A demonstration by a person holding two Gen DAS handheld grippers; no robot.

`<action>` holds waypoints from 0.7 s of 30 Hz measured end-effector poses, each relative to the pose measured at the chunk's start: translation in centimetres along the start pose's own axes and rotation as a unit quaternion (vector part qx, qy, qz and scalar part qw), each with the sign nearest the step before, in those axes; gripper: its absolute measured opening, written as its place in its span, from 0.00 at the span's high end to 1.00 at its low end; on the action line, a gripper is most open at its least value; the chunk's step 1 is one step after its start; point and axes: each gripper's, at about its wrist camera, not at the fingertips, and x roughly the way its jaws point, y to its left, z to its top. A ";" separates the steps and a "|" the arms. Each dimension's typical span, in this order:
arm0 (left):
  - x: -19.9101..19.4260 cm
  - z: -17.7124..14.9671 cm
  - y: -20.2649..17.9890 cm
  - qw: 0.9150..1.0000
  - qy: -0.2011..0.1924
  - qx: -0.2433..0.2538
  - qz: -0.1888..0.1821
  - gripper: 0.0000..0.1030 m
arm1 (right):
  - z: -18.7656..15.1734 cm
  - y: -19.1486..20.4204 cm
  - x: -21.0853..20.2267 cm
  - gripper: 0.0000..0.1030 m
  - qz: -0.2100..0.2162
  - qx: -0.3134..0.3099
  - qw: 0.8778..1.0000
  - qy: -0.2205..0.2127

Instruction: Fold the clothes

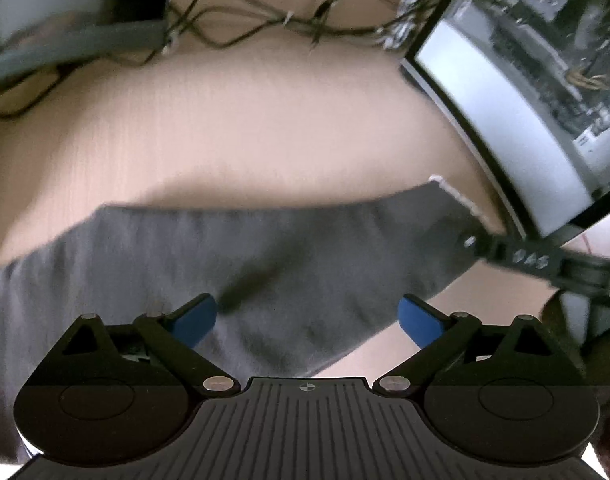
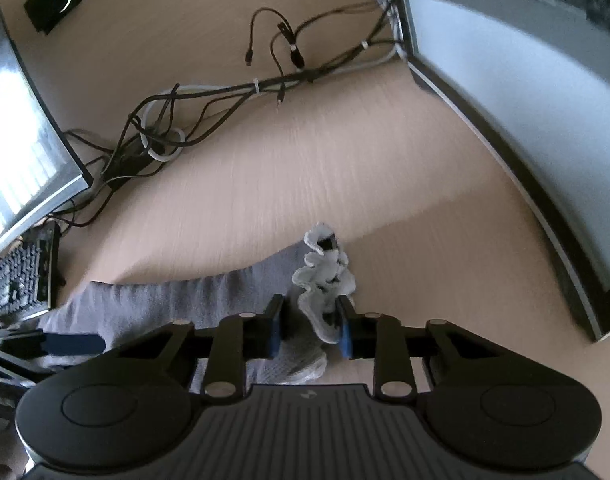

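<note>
Since the grey garment [image 1: 265,256] lies as a long band running left to right across the wooden desk [image 1: 245,120], its long axis is what the next fold depends on. At its left part the left gripper [image 1: 307,318] hangs over the cloth with its blue pads [image 1: 197,320] spread wide, grasping nothing. At the right end the right gripper [image 2: 311,330] is nearer the work: its jaws are drawn in on the bunched pale hem [image 2: 325,280], which sits pinched between them. Cables [image 2: 209,108] lie far behind.
</note>
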 end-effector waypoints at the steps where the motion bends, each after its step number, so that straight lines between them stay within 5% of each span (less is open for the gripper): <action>1: 0.1 -0.1 0.2 1.000 0.004 -0.004 0.005 0.03 | 0.1 0.2 -0.1 0.75 -0.006 -0.005 1.000 -0.001; 10: 0.7 -0.5 0.1 1.000 0.011 0.008 0.016 0.02 | -0.5 3.0 -1.5 0.75 -0.093 -0.048 0.994 -0.046; 18: 0.6 -0.7 0.3 1.000 0.008 0.013 0.006 0.02 | -2.1 3.3 -0.2 0.60 -0.041 -0.008 0.999 -0.013; 21: 0.6 -0.7 0.3 1.000 0.007 0.014 0.005 0.01 | -2.6 4.2 -0.1 0.80 -0.046 -0.027 0.998 -0.022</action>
